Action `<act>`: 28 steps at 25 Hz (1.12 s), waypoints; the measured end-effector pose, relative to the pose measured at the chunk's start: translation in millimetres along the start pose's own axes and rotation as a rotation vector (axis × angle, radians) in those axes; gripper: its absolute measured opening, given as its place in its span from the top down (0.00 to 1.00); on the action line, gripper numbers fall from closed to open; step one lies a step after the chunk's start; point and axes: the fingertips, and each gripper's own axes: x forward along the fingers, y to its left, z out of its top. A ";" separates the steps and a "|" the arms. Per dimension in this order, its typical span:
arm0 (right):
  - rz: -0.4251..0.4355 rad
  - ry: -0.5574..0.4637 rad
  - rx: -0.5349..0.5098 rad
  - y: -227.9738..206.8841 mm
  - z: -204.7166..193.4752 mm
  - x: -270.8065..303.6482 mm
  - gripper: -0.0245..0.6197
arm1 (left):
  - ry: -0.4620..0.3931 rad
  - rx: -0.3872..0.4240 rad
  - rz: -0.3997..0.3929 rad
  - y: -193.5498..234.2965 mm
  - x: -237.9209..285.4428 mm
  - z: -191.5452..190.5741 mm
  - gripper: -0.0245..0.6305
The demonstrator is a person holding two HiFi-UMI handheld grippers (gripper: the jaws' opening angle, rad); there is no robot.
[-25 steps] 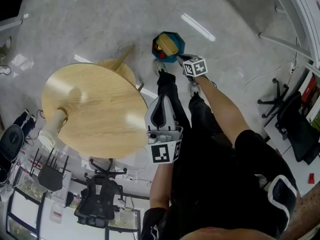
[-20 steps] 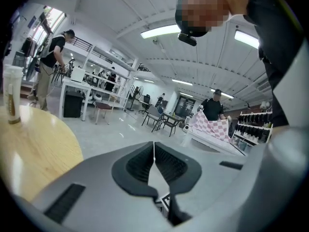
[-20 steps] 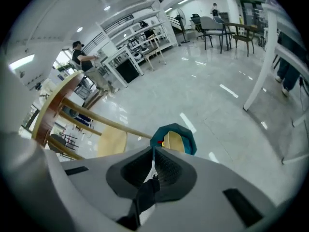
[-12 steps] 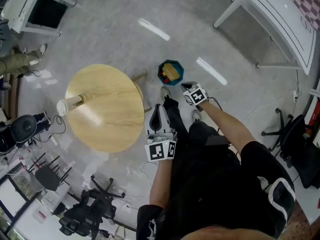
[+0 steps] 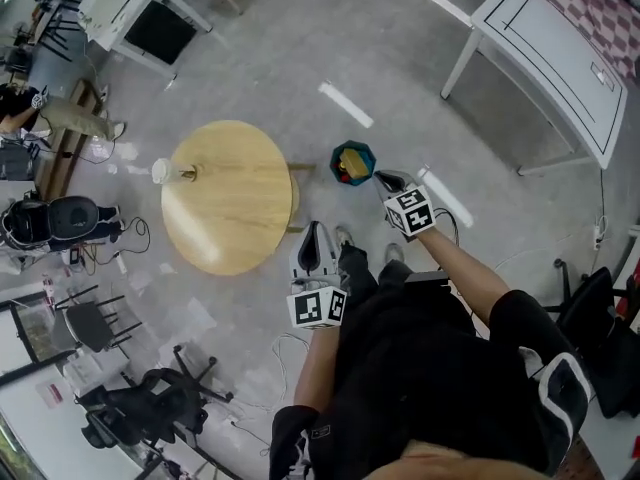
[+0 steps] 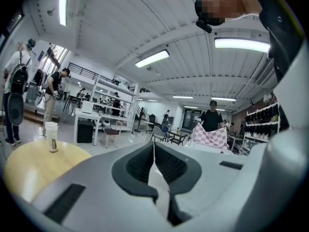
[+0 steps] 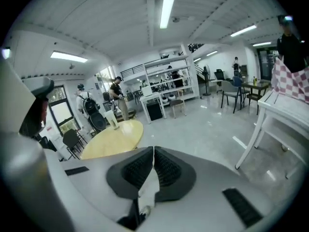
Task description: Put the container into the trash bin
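Head view, near to far. The person's dark-clothed torso fills the lower edge, with both forearms stretched forward. The left gripper [image 5: 314, 230] is held just in front of the body. In the left gripper view its jaws [image 6: 153, 147] meet at the tips and nothing lies between them. The right gripper [image 5: 383, 178] is raised a little farther out. In the right gripper view its jaws [image 7: 153, 151] are likewise pressed together and empty.

Just beyond the right gripper's tip, the teal trash bin [image 5: 340, 151] stands on the grey floor. The yellow container [image 5: 352, 157] lies inside the bin, beside a small red item [image 5: 343, 176].

To the bin's left stands a round wooden table [image 5: 230, 203], with a pale cup [image 5: 160, 171] upright near its far edge. A white rectangular table [image 5: 545, 43] stands well apart, at the upper right.
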 end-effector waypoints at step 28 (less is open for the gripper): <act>-0.040 -0.279 -0.163 198.8 68.3 -152.1 0.92 | -0.099 0.011 -0.049 48.6 -126.4 53.9 0.94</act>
